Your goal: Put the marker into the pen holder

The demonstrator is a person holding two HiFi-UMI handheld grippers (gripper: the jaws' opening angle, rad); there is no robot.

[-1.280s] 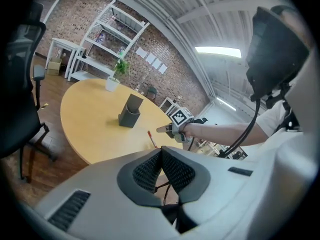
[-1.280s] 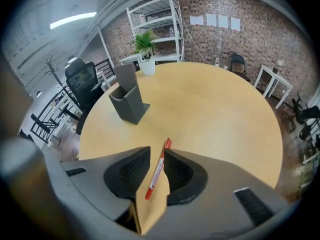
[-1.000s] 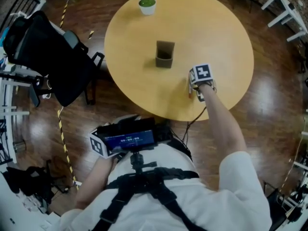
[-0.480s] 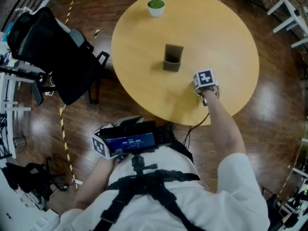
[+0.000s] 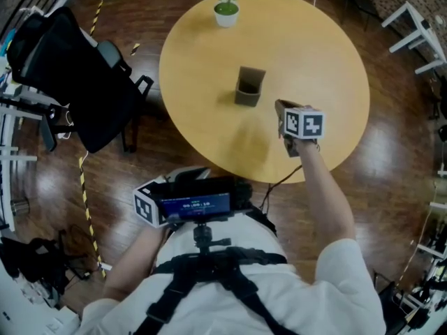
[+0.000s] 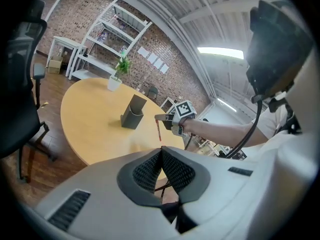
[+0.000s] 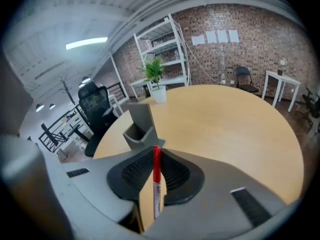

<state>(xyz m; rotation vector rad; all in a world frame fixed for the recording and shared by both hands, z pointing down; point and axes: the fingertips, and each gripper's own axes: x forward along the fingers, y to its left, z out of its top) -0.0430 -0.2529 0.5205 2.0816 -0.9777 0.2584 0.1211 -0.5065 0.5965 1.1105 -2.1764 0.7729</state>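
A red marker [image 7: 156, 179] stands upright between the pads of my right gripper [image 7: 156, 151], which is shut on it. From the left gripper view the marker [image 6: 158, 131] hangs below the right gripper [image 6: 160, 118], clear of the round wooden table [image 5: 307, 47]. The grey pen holder [image 5: 249, 87] stands upright near the table's middle, a short way beyond and left of the right gripper [image 5: 281, 107]. In the right gripper view the pen holder [image 7: 140, 126] sits just past the jaws. My left gripper [image 5: 188, 180] stays by the person's waist, off the table, jaws together and empty [image 6: 161, 151].
A small potted plant [image 5: 226, 9] stands at the table's far edge. A chair draped in black [image 5: 77, 82] sits left of the table. White shelves and a brick wall lie beyond. Yellow-black tape [image 5: 85, 201] runs along the floor at the left.
My right gripper has risen from the table's near edge with the marker in it and shifted slightly toward the pen holder. The left gripper has stayed put.
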